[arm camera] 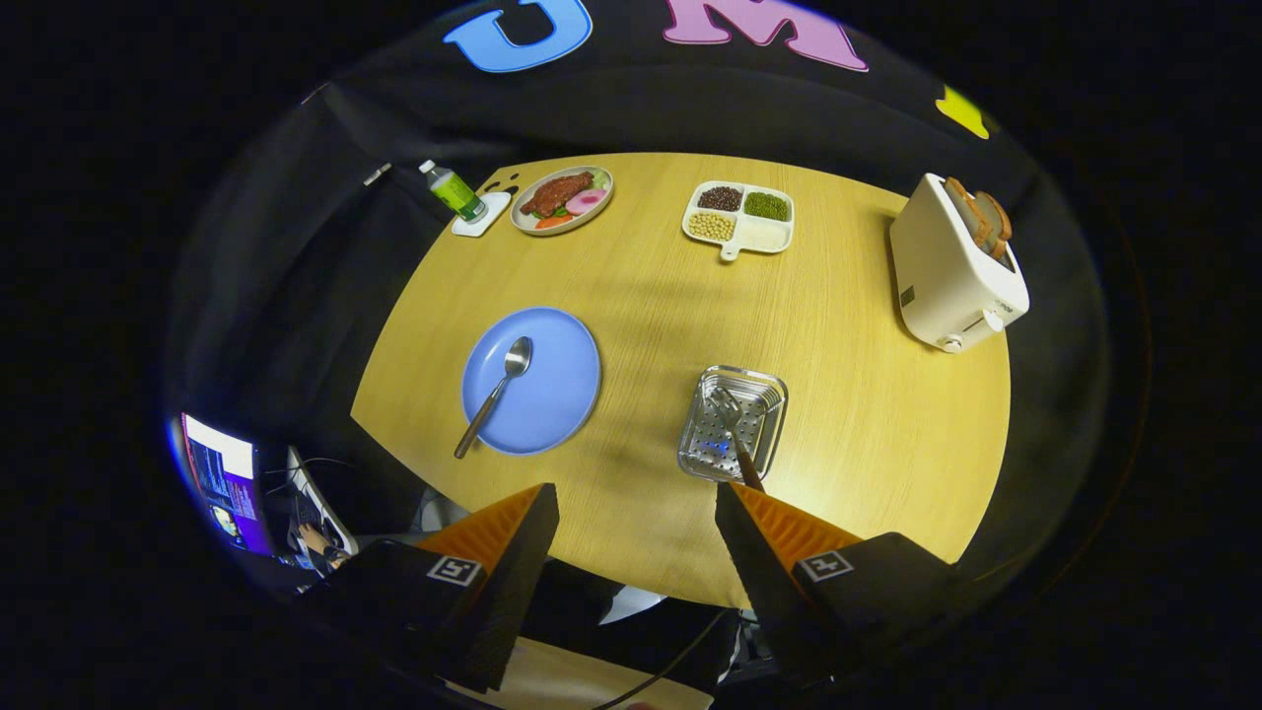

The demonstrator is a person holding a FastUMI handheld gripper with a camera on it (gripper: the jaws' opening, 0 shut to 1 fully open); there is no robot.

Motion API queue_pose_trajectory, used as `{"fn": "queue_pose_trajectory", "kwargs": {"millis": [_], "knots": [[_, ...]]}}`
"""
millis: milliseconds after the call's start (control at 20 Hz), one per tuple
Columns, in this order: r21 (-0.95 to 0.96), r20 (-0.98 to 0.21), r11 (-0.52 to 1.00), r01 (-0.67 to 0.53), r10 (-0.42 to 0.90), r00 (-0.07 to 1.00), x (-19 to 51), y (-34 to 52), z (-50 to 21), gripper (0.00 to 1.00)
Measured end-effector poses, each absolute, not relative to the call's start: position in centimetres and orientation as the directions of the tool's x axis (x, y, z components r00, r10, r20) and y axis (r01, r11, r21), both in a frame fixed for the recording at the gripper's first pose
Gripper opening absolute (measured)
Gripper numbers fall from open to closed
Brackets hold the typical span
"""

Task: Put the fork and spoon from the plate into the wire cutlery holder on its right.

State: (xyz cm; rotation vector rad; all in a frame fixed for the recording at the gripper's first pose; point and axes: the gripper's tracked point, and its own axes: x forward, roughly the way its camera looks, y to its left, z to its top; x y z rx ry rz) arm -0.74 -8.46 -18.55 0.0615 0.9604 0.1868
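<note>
Gripper view is looking down from well above a round wooden table [641,296], and the gripper [636,503] is hovering with its two fingers spread wide apart, holding nothing. The fork [735,424] is already standing in the wire cutlery holder [764,390], tines down toward the perforated base and handle leaning out toward the right finger [764,532]. The spoon [498,390] is lying on the blue plate [552,394] to the left of the holder, its bowl near the plate's middle and its handle running out over the near-left rim onto the wood. By my reckoning half the job is done and the spoon is what is waiting. To do this step well, the person is likely best off bringing the fingers down across the handle where it is overhanging the rim, since there the metal is sitting clear of the surface and giving the pads room to get under and around it. Turning the gripper so the fingers are straddling the handle crosswise, not lengthwise, should be keeping the thin shaft from slipping out. Closing slowly and lifting level matters, as a smooth spoon is apt to pivot. Carrying it over the holder, the person should be minding the fork's handle, which is occupying the near corner.
</note>
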Motion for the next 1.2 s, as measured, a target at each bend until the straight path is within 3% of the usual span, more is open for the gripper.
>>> {"fn": "queue_pose_trajectory", "kwargs": {"millis": [550,1200], "knots": [[0.291,-0.778,0.948,-0.127,0.312,0.545,-0.9,4.7,-23.6,0.99],[0.259,-0.843,0.966,-0.007,0.230,0.487,8.0,10.6,-32.0,0.99]]}}
